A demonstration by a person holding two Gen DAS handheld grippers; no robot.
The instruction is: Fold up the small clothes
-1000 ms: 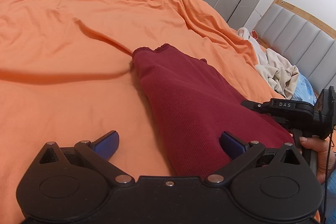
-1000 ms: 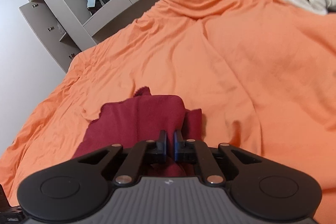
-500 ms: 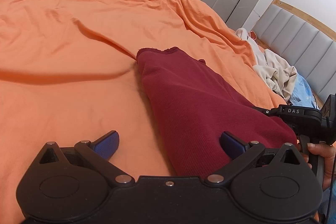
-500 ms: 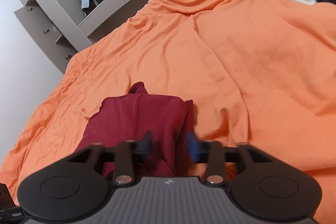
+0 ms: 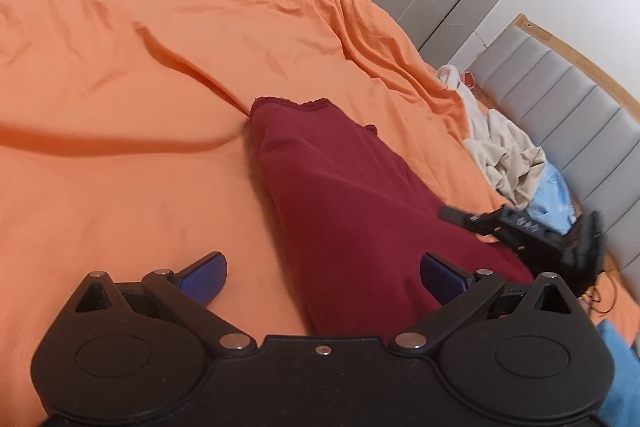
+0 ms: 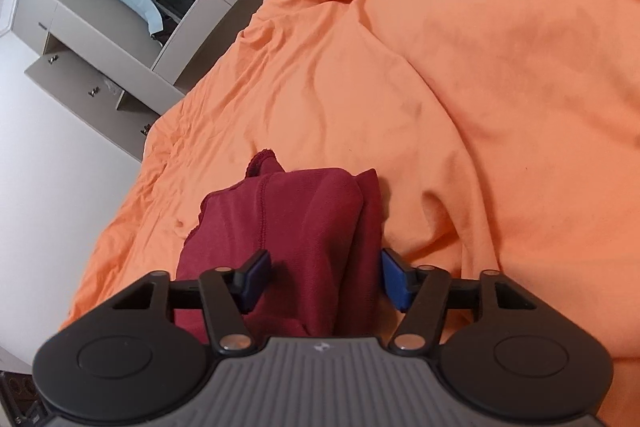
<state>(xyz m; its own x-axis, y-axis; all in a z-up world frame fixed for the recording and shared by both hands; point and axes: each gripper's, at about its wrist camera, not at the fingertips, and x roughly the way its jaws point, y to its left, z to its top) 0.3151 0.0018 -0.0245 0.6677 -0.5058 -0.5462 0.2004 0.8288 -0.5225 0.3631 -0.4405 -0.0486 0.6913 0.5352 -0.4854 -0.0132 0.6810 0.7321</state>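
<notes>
Maroon knit garment (image 5: 352,211): one piece, folded into a long narrow bundle, lying on the orange bedsheet (image 5: 120,99) with its scalloped hem at the far end in my left view. Seam and a loose corner show at its far edge in my right view (image 6: 296,227).

Left gripper (image 5: 322,277): mine, blue-padded fingers (image 5: 202,277) spread wide apart, nothing between them gripped; the near end of the garment lies between them, closer to the right finger.

Right gripper (image 6: 324,277): mine, fingers (image 6: 394,281) parted on either side of the bundle's other end, pads not pressing the cloth. From the left view it appears blurred at the garment's right edge (image 5: 532,231).

Bedsheet: orange, wrinkled, long creases running toward the garment.

Other laundry (image 5: 504,151): beige and pale blue heap, well apart, near the grey padded headboard (image 5: 568,115).

Cabinets (image 6: 96,67): grey, beyond the bed.
</notes>
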